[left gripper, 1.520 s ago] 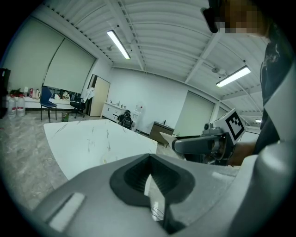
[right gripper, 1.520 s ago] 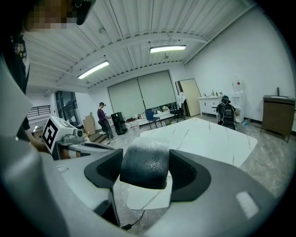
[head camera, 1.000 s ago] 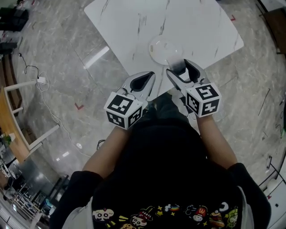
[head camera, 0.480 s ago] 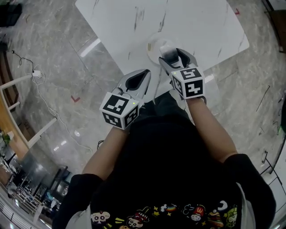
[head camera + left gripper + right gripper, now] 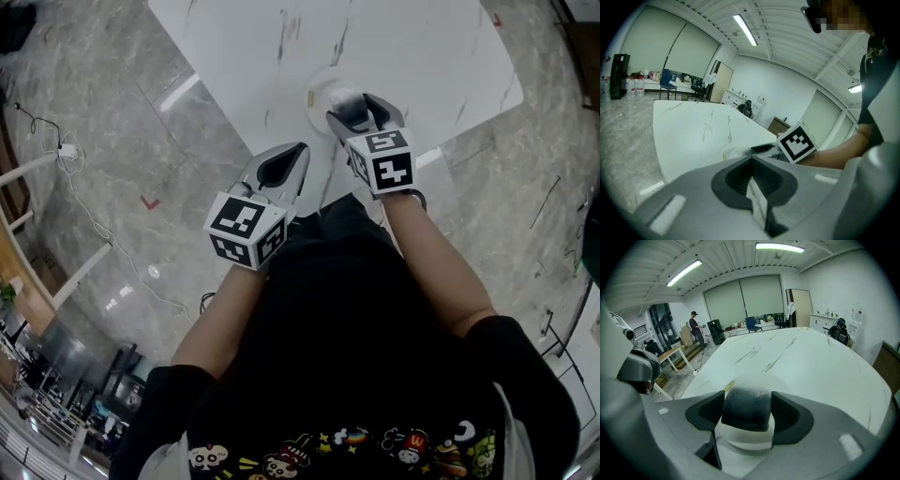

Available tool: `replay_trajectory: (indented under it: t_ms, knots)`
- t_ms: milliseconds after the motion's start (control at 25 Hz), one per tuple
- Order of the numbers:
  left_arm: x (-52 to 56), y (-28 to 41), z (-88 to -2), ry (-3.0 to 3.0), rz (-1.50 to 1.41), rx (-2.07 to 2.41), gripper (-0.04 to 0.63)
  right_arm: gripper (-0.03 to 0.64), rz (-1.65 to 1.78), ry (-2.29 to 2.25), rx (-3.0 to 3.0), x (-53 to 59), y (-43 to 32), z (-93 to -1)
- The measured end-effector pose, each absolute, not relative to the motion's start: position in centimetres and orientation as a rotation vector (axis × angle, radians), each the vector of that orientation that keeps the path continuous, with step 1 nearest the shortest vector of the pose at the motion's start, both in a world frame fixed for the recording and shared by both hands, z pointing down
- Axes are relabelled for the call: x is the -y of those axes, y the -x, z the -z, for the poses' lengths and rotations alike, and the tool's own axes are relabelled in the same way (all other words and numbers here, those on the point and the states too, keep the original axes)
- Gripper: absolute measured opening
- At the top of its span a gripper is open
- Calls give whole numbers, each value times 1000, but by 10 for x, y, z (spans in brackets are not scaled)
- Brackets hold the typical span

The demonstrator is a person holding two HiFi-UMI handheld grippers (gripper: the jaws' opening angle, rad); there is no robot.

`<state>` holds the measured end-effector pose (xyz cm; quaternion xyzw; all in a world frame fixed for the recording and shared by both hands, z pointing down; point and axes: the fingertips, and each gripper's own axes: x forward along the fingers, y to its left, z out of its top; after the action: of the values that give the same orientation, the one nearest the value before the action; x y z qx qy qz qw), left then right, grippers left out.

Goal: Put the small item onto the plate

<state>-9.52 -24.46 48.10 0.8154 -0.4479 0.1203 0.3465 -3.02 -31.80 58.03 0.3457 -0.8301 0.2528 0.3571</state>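
My right gripper [image 5: 747,416] is shut on a small dark, rounded item [image 5: 746,408], seen gripped between both jaws in the right gripper view. It hovers over a clear round plate [image 5: 323,92] near the front corner of the white marble table [image 5: 394,47]; the plate [image 5: 754,380] shows pale just beyond the item. In the head view the right gripper [image 5: 361,111] sits over the plate's near side. My left gripper [image 5: 278,169] hangs off the table's edge, its jaws pressed together with nothing between them [image 5: 752,185].
Grey marbled floor surrounds the table. A wooden bench [image 5: 19,253] and a cable lie at the left. In the right gripper view a person [image 5: 696,329] stands far off by desks and chairs.
My right gripper has moved forward with the dark item, from the table's edge to over the plate. The left gripper stayed roughly in place.
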Motion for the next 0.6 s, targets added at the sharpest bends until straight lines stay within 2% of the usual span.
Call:
replay_trajectory:
  t_ms: [600]
  knots:
    - [249,121,-482,-2068,-274,1218,0,336,-605,-867,2053,320,38,-606]
